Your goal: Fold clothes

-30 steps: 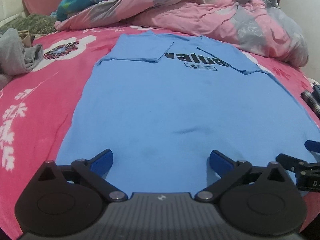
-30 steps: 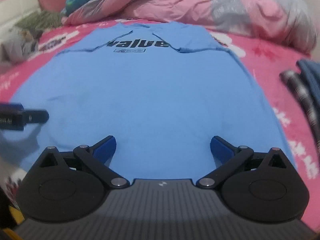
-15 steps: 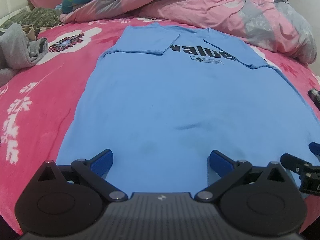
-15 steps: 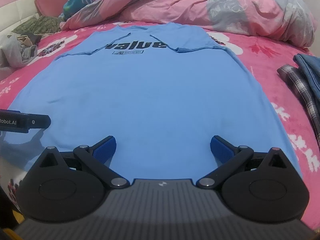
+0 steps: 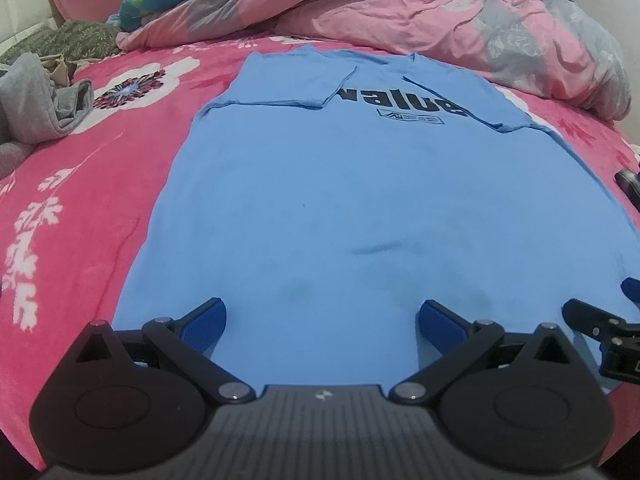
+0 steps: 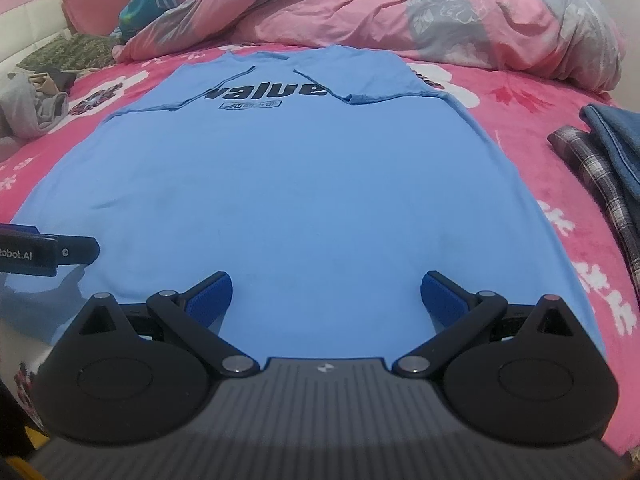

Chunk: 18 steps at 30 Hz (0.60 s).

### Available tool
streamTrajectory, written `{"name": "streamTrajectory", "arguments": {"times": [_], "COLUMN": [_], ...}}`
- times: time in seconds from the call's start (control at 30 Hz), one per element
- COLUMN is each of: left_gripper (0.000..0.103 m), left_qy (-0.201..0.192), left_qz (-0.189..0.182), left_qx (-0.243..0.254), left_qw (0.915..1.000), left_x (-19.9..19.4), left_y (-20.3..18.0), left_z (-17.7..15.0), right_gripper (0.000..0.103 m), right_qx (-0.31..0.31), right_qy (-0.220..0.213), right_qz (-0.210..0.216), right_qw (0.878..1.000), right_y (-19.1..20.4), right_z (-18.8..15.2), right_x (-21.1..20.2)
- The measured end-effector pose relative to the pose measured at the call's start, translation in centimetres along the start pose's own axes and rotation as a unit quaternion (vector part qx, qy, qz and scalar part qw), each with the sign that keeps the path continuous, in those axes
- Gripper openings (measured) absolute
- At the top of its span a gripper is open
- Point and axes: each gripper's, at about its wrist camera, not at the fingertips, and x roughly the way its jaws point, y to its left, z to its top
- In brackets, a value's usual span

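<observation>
A light blue T-shirt [image 5: 360, 184] [image 6: 288, 184] with black "value" lettering lies flat on the pink floral bedspread [image 5: 80, 184], both sleeves folded inward over the chest. Its hem is nearest me. My left gripper [image 5: 322, 314] hovers open over the hem's left half, nothing between its blue pads. Over the hem's right half my right gripper [image 6: 326, 294] is open too, with its fingers wide apart. Each gripper shows at the edge of the other's view: the right gripper [image 5: 600, 328] and the left gripper [image 6: 48, 254].
A rumpled pink and grey quilt [image 5: 400, 12] [image 6: 400, 12] is heaped beyond the collar. Grey clothing [image 5: 36, 108] lies at the far left. A plaid garment [image 6: 600, 184] and blue denim [image 6: 616, 140] lie at the right. A green pillow [image 5: 76, 40] sits at the back left.
Both views have tilted slightly, so the shirt sits a little lower in frame. The grippers stay open above the hem and the shirt has not moved.
</observation>
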Motion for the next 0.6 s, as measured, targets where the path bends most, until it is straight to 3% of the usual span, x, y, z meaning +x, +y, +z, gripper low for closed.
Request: {"name": "streamTrajectory", "arguments": {"times": [0.6], "left_gripper": [0.103], "left_qy": [0.005], "left_qz": [-0.003], "left_qx": [-0.008], "left_qw": [1.0], "left_x": [-0.11], "left_y": [0.11], "left_z": [-0.02], "right_gripper": [0.102], "right_qx": [0.0], "right_qy": [-0.001], "right_qz": [-0.009], "right_qw": [1.0], "right_y": [0.24], "right_z": [-0.05], "right_x": [0.09]}}
